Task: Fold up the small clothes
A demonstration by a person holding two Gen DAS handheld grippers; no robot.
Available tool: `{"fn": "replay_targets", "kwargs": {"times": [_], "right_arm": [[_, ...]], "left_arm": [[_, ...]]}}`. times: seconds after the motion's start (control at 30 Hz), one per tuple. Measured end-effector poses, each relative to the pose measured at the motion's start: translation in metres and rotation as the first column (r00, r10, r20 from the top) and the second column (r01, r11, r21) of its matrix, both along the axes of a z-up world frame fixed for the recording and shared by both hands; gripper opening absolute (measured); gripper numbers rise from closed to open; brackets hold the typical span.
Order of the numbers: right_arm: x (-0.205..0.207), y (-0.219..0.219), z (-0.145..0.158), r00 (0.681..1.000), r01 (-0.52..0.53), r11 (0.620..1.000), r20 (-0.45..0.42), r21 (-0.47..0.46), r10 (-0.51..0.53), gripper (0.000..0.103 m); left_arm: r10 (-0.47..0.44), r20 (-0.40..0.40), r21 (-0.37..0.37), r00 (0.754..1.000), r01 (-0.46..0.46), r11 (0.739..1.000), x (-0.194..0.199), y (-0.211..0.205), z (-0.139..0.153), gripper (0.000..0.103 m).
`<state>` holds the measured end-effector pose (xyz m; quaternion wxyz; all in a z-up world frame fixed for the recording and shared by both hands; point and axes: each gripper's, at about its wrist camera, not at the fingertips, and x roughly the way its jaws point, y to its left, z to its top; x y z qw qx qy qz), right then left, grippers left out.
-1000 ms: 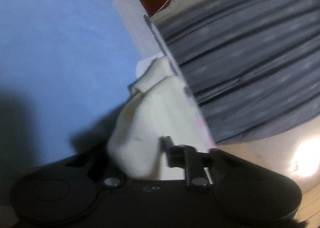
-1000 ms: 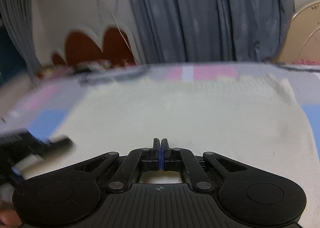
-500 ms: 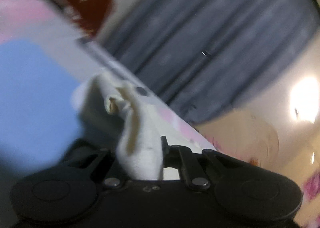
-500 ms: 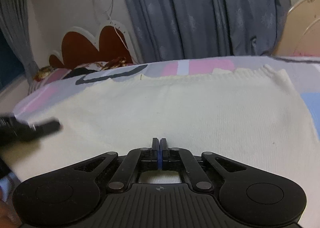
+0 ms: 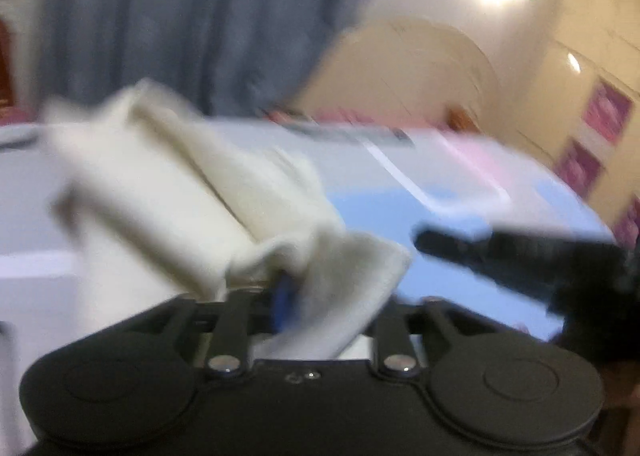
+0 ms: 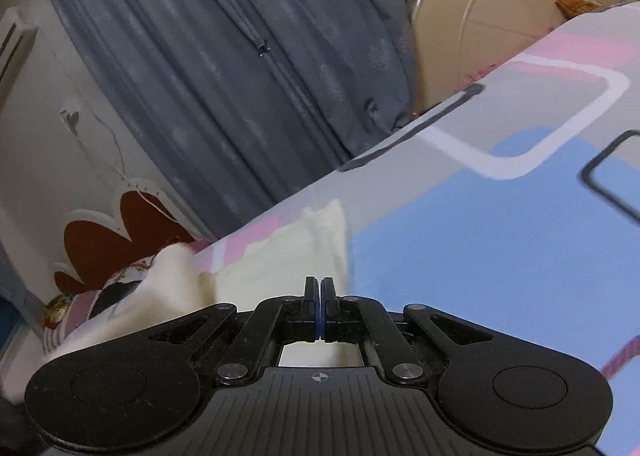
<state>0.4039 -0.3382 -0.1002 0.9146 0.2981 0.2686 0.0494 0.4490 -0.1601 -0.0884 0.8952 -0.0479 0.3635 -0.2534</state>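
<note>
Cream knit cloth [image 5: 208,200] lies bunched across your left gripper [image 5: 320,296], whose jaws are opening around it, above the bed [image 5: 460,212]; your right gripper [image 6: 319,296] is closed, empty.

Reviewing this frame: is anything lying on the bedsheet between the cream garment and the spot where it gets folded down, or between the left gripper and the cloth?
Nothing visible does. The cream garment lies between the opening jaws of the left gripper, with only bare bedsheet beside it. The right gripper is shut, off to the side.
</note>
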Motion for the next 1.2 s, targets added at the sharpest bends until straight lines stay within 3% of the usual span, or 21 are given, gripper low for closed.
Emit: {"fn": "replay_targets", "kwargs": {"times": [0.03, 0.07, 0.17, 0.27, 0.3, 0.33, 0.37, 0.4, 0.47, 0.63, 0.77, 1.03, 1.13, 1.2], "right_arm": [[-0.003, -0.006, -0.001, 1.000, 0.003, 1.000, -0.004, -0.001, -0.003, 0.000], [-0.005, -0.012, -0.002, 1.000, 0.011, 1.000, -0.008, 0.003, -0.011, 0.000], [-0.006, -0.026, -0.001, 0.999, 0.041, 0.999, -0.017, 0.013, -0.041, 0.002], [-0.004, -0.026, 0.001, 1.000, 0.012, 1.000, -0.005, 0.021, -0.012, 0.007], [-0.001, -0.021, 0.002, 1.000, -0.007, 1.000, 0.002, 0.016, 0.007, 0.010], [0.002, -0.016, 0.004, 1.000, -0.025, 1.000, 0.010, 0.011, 0.024, 0.024], [0.005, -0.009, 0.005, 0.999, -0.040, 0.999, 0.020, 0.005, 0.040, 0.048], [0.007, -0.001, 0.006, 0.997, -0.063, 0.998, 0.034, -0.005, 0.063, 0.054], [0.016, 0.013, 0.005, 0.990, -0.131, 0.991, 0.042, -0.032, 0.133, 0.053], [0.036, 0.042, -0.005, 0.974, -0.224, 0.972, 0.014, -0.075, 0.226, 0.048], [0.054, 0.049, -0.017, 0.967, -0.255, 0.964, -0.042, -0.081, 0.252, 0.048], [0.075, 0.055, -0.026, 0.953, -0.297, 0.955, -0.069, -0.029, 0.294, 0.047], [0.077, 0.065, -0.022, 0.940, -0.339, 0.939, -0.062, -0.056, 0.336, 0.015], [0.072, 0.072, -0.015, 0.938, -0.345, 0.929, -0.040, -0.131, 0.343, 0.014]], "left_arm": [[-0.047, -0.006, -0.002, 0.999, 0.047, 0.999, -0.005, -0.011, -0.006, 0.067], [-0.079, 0.004, -0.006, 0.997, 0.080, 0.997, -0.011, -0.018, -0.009, 0.072], [-0.107, 0.065, -0.055, 0.992, 0.111, 0.992, -0.031, -0.008, 0.001, 0.065], [-0.018, 0.111, -0.146, 0.994, 0.034, 0.989, -0.041, 0.034, 0.018, 0.067], [0.027, 0.120, -0.179, 0.992, -0.005, 0.984, -0.041, 0.054, 0.020, 0.073], [0.079, 0.123, -0.205, 0.989, -0.052, 0.977, -0.039, 0.071, 0.022, 0.075], [0.136, 0.121, -0.218, 0.983, -0.107, 0.970, -0.030, 0.088, 0.022, 0.075], [0.171, 0.112, -0.216, 0.979, -0.144, 0.966, -0.022, 0.099, 0.020, 0.074], [0.238, 0.070, -0.205, 0.969, -0.219, 0.954, -0.005, 0.120, 0.014, 0.071], [0.308, -0.057, -0.249, 0.950, -0.312, 0.917, 0.023, 0.147, -0.009, 0.064], [0.323, -0.124, -0.207, 0.938, -0.342, 0.917, 0.025, 0.162, -0.024, 0.061], [0.319, -0.117, -0.217, 0.940, -0.338, 0.916, 0.021, 0.166, -0.025, 0.060], [0.314, -0.113, -0.202, 0.943, -0.331, 0.922, 0.023, 0.164, -0.027, 0.059], [0.308, -0.107, -0.201, 0.945, -0.324, 0.925, 0.024, 0.161, -0.026, 0.056]]}}
